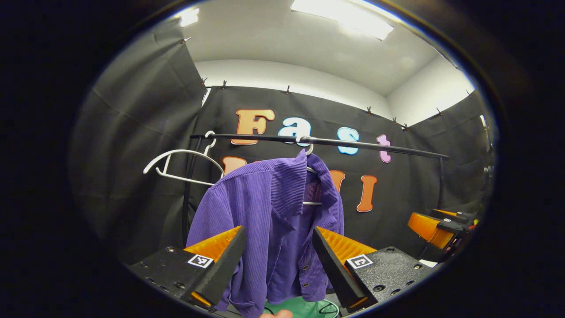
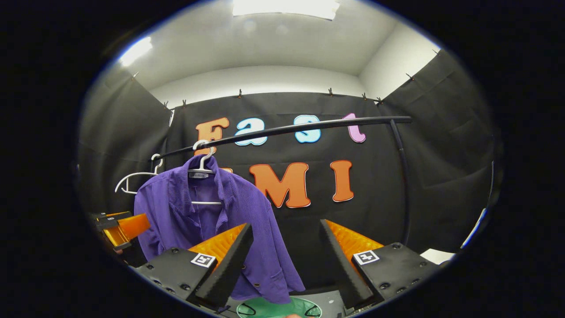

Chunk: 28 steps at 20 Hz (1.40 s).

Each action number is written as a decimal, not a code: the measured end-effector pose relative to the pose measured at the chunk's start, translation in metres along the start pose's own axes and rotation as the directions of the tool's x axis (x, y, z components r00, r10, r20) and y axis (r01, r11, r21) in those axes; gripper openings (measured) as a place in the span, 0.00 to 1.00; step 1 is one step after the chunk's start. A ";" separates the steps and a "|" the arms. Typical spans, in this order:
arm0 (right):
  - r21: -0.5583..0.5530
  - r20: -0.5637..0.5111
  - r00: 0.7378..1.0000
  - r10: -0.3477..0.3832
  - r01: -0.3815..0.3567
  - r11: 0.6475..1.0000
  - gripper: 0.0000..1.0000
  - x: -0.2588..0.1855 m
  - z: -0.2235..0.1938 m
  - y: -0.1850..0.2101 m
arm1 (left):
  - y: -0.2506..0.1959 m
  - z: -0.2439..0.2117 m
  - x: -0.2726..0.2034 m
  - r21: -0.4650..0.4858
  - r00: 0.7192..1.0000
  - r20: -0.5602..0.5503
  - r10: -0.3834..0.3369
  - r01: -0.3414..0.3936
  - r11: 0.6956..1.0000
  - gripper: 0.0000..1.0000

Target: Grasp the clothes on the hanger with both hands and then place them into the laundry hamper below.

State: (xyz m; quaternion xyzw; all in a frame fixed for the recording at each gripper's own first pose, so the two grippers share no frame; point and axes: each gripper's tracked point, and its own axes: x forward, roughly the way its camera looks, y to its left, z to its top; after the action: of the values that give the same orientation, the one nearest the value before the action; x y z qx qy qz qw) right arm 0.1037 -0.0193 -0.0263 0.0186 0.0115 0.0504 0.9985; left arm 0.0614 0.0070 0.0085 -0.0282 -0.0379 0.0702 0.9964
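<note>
- Between the spread fingers of the left gripper (image 1: 278, 260), in the left gripper view, hangs a purple shirt (image 1: 269, 221); neither finger touches it, and nothing is pinched.
- Above those fingers the shirt sits on a white hanger (image 1: 311, 203), hooked over a black rail (image 1: 335, 142).
- Up and to the left of the left finger (image 1: 223, 269), an empty white hanger (image 1: 176, 165) hangs on the same rail.
- Below the gap between the fingers, at the bottom edge, shows a bit of the green hamper (image 1: 304, 308), under the shirt's hem.
- Far off to the right of the right finger (image 1: 337, 269), the other gripper (image 1: 441, 227) shows in part; from here I cannot tell how its fingers stand.
- In the right gripper view, the right gripper (image 2: 287, 260) also has its fingers wide apart and holds nothing.
- Behind and above its left finger (image 2: 229, 265) hangs the shirt (image 2: 247, 212); the gap itself looks onto the black cloth wall (image 2: 432, 176).
- Low between the fingers lies the hamper (image 2: 278, 308).
</note>
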 end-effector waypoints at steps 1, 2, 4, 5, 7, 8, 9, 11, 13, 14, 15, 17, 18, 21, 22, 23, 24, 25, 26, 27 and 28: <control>-0.001 -0.014 1.000 0.015 -0.015 1.000 0.94 0.005 -0.004 -0.001 | -0.001 -0.002 0.002 -0.011 1.000 0.000 0.010 -0.010 1.000 0.91; -0.004 -0.025 1.000 0.018 -0.019 1.000 0.94 0.008 -0.006 -0.003 | -0.002 -0.005 0.006 -0.019 1.000 -0.001 0.011 -0.011 1.000 0.91; -0.008 -0.028 1.000 0.011 -0.011 1.000 0.98 0.011 -0.008 -0.008 | -0.004 -0.016 0.011 -0.016 1.000 -0.012 0.007 -0.007 1.000 0.95; -0.009 -0.028 1.000 -0.005 0.004 1.000 0.94 0.013 -0.009 -0.010 | -0.002 -0.020 0.013 -0.006 1.000 -0.023 0.004 -0.004 1.000 0.95; -0.011 -0.035 0.999 -0.015 0.015 1.000 0.94 0.016 -0.012 -0.007 | 0.000 -0.022 0.018 0.007 0.999 -0.031 -0.010 0.010 1.000 0.95; -0.011 -0.030 1.000 -0.009 0.009 1.000 0.94 0.019 -0.013 -0.003 | 0.001 -0.022 0.021 0.012 1.000 -0.026 -0.016 0.016 1.000 0.95; -0.013 -0.024 1.000 -0.007 0.007 1.000 0.94 0.022 -0.012 0.001 | 0.002 -0.023 0.025 0.016 0.999 -0.025 -0.020 0.021 1.000 0.95; -0.018 -0.017 1.000 -0.010 0.010 1.000 0.98 0.028 -0.013 0.003 | 0.001 -0.024 0.033 0.036 0.999 -0.023 -0.027 0.028 0.999 0.95; -0.025 -0.012 1.000 -0.004 0.003 1.000 0.94 0.034 -0.015 0.008 | -0.002 -0.021 0.040 0.043 0.999 -0.010 -0.034 0.034 0.998 0.91; -0.029 -0.013 1.000 0.003 -0.003 1.000 0.98 0.036 -0.017 0.011 | -0.003 -0.022 0.044 0.037 0.999 -0.010 -0.042 0.042 0.998 0.91; -0.028 -0.016 1.000 0.007 -0.008 1.000 0.98 0.040 -0.019 0.015 | -0.004 -0.023 0.046 0.031 0.999 -0.012 -0.049 0.049 0.998 0.91; -0.022 -0.026 0.999 0.023 -0.024 0.999 0.94 0.048 -0.024 0.023 | -0.003 -0.024 0.046 0.033 0.998 -0.019 -0.055 0.055 0.998 0.91; -0.020 -0.031 0.999 0.035 -0.036 0.999 0.94 0.051 -0.026 0.029 | -0.002 -0.024 0.045 0.035 0.998 -0.021 -0.054 0.055 0.998 0.95; -0.015 -0.028 0.996 0.090 -0.090 0.996 0.94 0.065 -0.030 0.055 | 0.004 -0.023 0.037 0.002 0.998 -0.023 -0.055 0.055 0.999 0.91; -0.016 -0.023 0.994 0.105 -0.105 0.994 0.94 0.069 -0.030 0.063 | 0.005 -0.020 0.036 -0.020 0.998 -0.023 -0.050 0.050 0.999 0.95; -0.016 -0.021 0.993 0.116 -0.116 0.993 0.94 0.075 -0.032 0.072 | 0.007 -0.019 0.032 -0.039 0.999 -0.020 -0.049 0.048 0.998 0.95; -0.014 -0.019 0.991 0.132 -0.132 0.991 0.94 0.083 -0.034 0.084 | 0.010 -0.017 0.031 -0.046 0.999 -0.017 -0.047 0.046 0.998 0.95; -0.012 -0.019 0.989 0.149 -0.149 0.989 0.94 0.089 -0.037 0.096 | 0.013 -0.017 0.030 -0.043 0.999 -0.017 -0.045 0.044 0.998 0.95; -0.013 -0.022 0.986 0.167 -0.168 0.986 0.94 0.097 -0.041 0.108 | 0.016 -0.017 0.027 -0.036 0.999 -0.019 -0.047 0.046 0.998 0.95; -0.014 -0.027 0.983 0.182 -0.182 0.983 0.94 0.104 -0.046 0.119 | 0.020 -0.016 0.025 -0.028 0.999 -0.023 -0.048 0.048 0.998 0.95; -0.011 -0.035 0.980 0.195 -0.195 0.981 0.96 0.112 -0.052 0.130 | 0.025 -0.017 0.023 -0.021 0.998 -0.026 -0.048 0.048 0.999 0.95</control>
State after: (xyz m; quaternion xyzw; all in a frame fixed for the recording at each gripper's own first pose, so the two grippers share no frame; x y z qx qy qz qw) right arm 0.2007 0.1229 -0.0757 0.0114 0.0260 0.1482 0.9885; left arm 0.0823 0.0346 -0.0087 -0.0382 -0.0259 0.0456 0.9979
